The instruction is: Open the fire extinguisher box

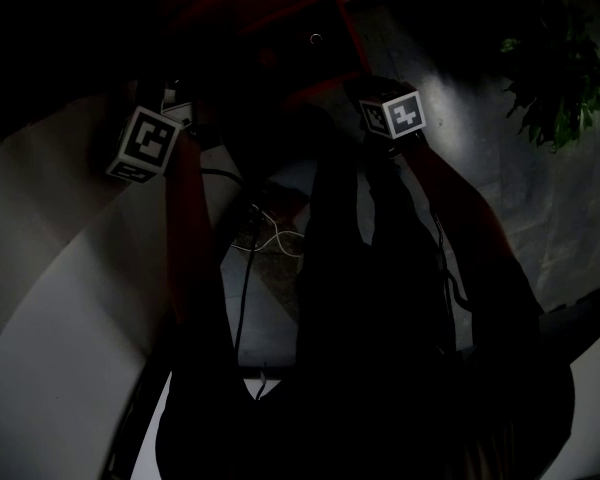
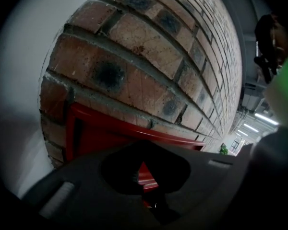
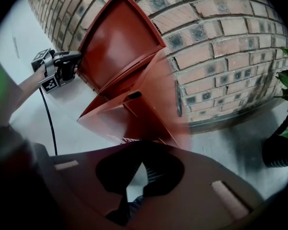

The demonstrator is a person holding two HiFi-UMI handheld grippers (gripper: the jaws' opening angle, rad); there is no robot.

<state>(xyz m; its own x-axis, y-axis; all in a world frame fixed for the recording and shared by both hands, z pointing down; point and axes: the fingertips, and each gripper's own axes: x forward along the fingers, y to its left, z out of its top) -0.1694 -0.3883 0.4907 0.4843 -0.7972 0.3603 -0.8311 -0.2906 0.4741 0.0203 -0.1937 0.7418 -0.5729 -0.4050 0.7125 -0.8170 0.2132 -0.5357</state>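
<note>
The red fire extinguisher box [image 3: 129, 111] is set against a brick wall [image 3: 221, 47], and its door [image 3: 117, 37] stands swung wide open. My left gripper [image 3: 73, 63] is at the door's outer edge, and its jaws look shut on that edge. In the left gripper view the left gripper [image 2: 143, 169] shows only a thin red sliver between its jaws, with the box frame [image 2: 110, 126] just beyond. My right gripper [image 3: 140, 171] hangs back from the box, shut on nothing. The head view is very dark; both marker cubes show, the left [image 1: 140, 143] and the right [image 1: 395, 113].
A potted plant [image 3: 285, 104] stands right of the box, also in the head view as a plant [image 1: 555, 78]. A black cable [image 3: 48, 123] trails from the left gripper. Loose white cords [image 1: 275, 238] lie on the grey floor. A pale wall [image 1: 60, 298] curves along the left.
</note>
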